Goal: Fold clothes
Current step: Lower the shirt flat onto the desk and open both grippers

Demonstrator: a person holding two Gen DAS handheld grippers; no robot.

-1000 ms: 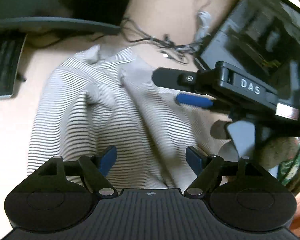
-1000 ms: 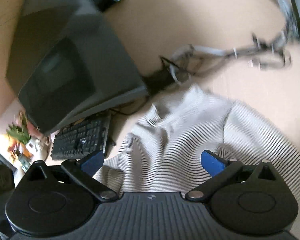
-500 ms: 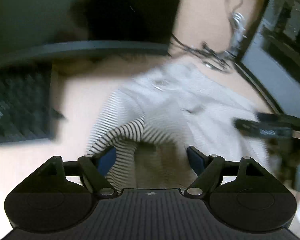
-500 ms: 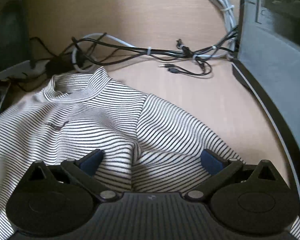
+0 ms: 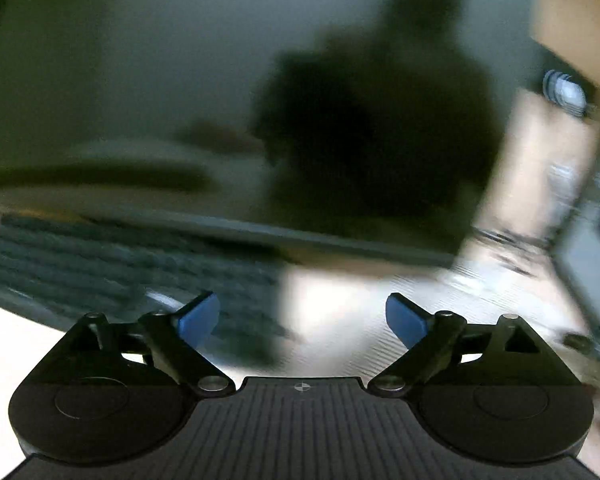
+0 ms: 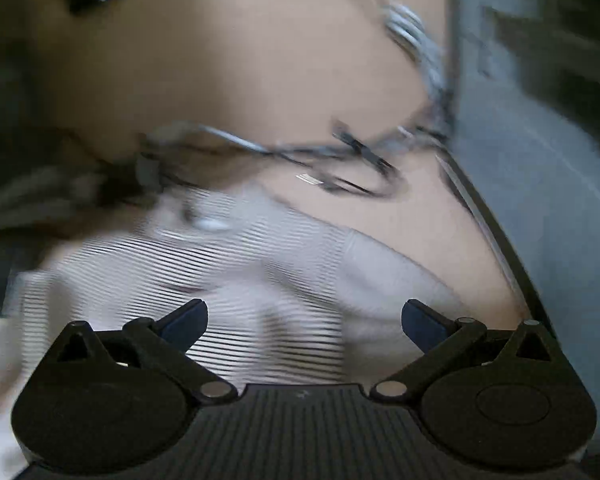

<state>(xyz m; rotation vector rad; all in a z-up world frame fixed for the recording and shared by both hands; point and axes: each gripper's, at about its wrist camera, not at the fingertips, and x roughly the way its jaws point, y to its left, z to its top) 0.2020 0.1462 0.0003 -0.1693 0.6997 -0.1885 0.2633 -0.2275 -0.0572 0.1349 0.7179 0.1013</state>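
A black-and-white striped shirt [image 6: 260, 264] lies rumpled on the beige desk, its collar toward the cables at the back. My right gripper [image 6: 304, 322] hangs open just above its near part, with nothing between the blue pads. In the blurred left wrist view only a pale striped edge of the shirt [image 5: 440, 292] shows at lower right. My left gripper [image 5: 302, 320] is open and empty, off the shirt's left side, pointing toward a keyboard and a dark monitor.
A dark keyboard [image 5: 112, 264] lies at the left under a large monitor [image 5: 180, 80]. A tangle of cables [image 6: 300, 152] sits behind the shirt. A grey monitor or case [image 6: 540, 160] stands along the right edge of the desk.
Both views are smeared by fast motion. The left gripper has swung left and up, off the shirt toward the keyboard and monitor. The right gripper shifted slightly over the shirt. Both stayed open.
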